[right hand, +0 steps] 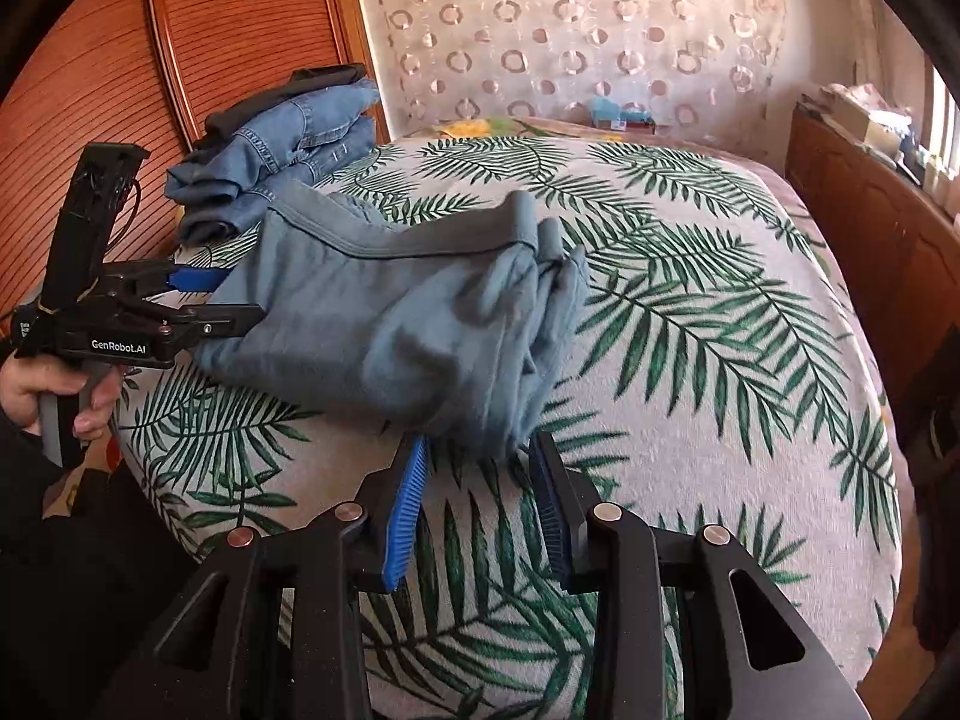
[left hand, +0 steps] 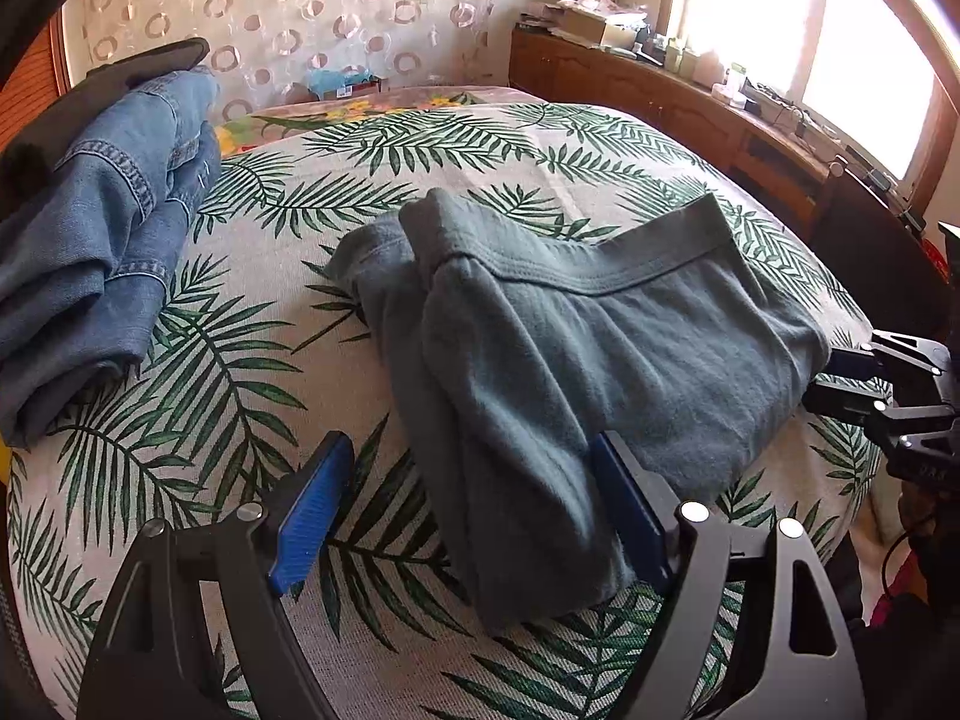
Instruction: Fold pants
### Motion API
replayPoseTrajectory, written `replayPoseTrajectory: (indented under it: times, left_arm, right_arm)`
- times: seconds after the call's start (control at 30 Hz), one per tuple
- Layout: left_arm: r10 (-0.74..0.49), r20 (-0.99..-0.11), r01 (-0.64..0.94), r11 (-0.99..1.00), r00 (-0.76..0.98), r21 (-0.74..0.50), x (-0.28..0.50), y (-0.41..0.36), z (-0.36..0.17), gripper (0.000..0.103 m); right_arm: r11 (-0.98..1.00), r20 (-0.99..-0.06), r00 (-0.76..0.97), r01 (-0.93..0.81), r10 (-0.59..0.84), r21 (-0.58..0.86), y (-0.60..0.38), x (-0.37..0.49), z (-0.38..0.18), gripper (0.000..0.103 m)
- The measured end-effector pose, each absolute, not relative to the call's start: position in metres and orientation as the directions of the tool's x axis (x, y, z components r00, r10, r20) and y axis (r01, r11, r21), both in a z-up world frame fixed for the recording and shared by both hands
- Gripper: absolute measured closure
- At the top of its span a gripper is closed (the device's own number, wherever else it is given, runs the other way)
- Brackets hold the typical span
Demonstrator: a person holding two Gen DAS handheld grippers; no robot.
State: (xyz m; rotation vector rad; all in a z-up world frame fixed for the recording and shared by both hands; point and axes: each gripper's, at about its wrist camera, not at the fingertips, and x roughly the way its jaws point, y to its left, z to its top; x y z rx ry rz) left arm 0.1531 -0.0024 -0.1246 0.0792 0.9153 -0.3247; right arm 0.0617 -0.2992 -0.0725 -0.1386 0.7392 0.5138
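Grey-green pants (left hand: 600,348) lie folded in a thick bundle on the palm-leaf bedspread (left hand: 300,300), waistband on the far side. My left gripper (left hand: 474,480) is open, its jaws either side of the bundle's near corner. My right gripper (right hand: 480,456) is open at the bundle's other end (right hand: 420,324), the cloth edge just between its blue pads (right hand: 408,504). Each gripper shows in the other's view: the right one at the right edge (left hand: 888,384), the left one held by a hand at the left (right hand: 180,306).
Folded blue jeans (left hand: 102,228) are stacked at the far left of the bed, by a wooden slatted panel (right hand: 90,60). A wooden sideboard (left hand: 690,102) with clutter runs under the bright window on the right. A patterned curtain hangs behind the bed.
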Motion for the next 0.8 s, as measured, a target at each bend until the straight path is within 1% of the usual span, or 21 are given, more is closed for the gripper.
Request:
replayPoseTrajectory:
  times: [0.07,0.2,0.27,0.33,0.43,0.47,0.53,0.57,0.67,0.8]
  left_arm:
    - [-0.248,-0.787,0.311,0.947,0.564,-0.076,0.154,-0.001,-0.125,0.021]
    - [-0.248,-0.785,0.318,0.946,0.568,-0.069,0.152,-0.002,-0.125,0.021]
    - [-0.248,-0.783,0.320,0.945,0.570,-0.066,0.152,-0.002,-0.125,0.021]
    - [-0.245,-0.781,0.322,0.945,0.574,-0.060,0.153,-0.002,-0.125,0.020]
    - [-0.245,-0.779,0.324,0.944,0.578,-0.057,0.152,-0.002,-0.125,0.020]
    - [-0.245,-0.779,0.324,0.944,0.578,-0.057,0.152,-0.002,-0.125,0.020]
    - [-0.244,-0.779,0.324,0.944,0.578,-0.056,0.152,-0.002,-0.126,0.020]
    - [-0.245,-0.778,0.323,0.945,0.578,-0.057,0.152,-0.001,-0.126,0.020]
    - [-0.245,-0.777,0.323,0.945,0.580,-0.057,0.151,-0.001,-0.126,0.020]
    - [-0.244,-0.776,0.321,0.945,0.581,-0.057,0.151,-0.001,-0.126,0.020]
  right_arm:
    - [0.868,-0.669,0.633,-0.495,0.390,0.037,-0.291,0.065,-0.074,0.066]
    - [0.866,-0.649,0.681,-0.495,0.341,-0.065,-0.280,0.067,-0.081,0.068]
    - [0.867,-0.647,0.686,-0.492,0.332,-0.076,-0.282,0.066,-0.081,0.087]
    - [0.866,-0.652,0.678,-0.496,0.340,-0.064,-0.288,0.066,-0.082,0.093]
    - [0.862,-0.647,0.695,-0.494,0.314,-0.112,-0.295,0.062,-0.078,0.096]
    - [0.862,-0.652,0.690,-0.495,0.315,-0.108,-0.298,0.063,-0.075,0.099]
    - [0.890,-0.636,0.724,-0.439,0.267,-0.126,-0.310,0.064,-0.069,0.103]
    - [0.902,-0.635,0.730,-0.414,0.252,-0.119,-0.318,0.067,-0.067,0.103]
    - [0.926,-0.633,0.723,-0.377,0.275,-0.028,-0.341,0.072,-0.062,0.103]
    - [0.924,-0.626,0.721,-0.382,0.297,-0.001,-0.342,0.069,-0.058,0.103]
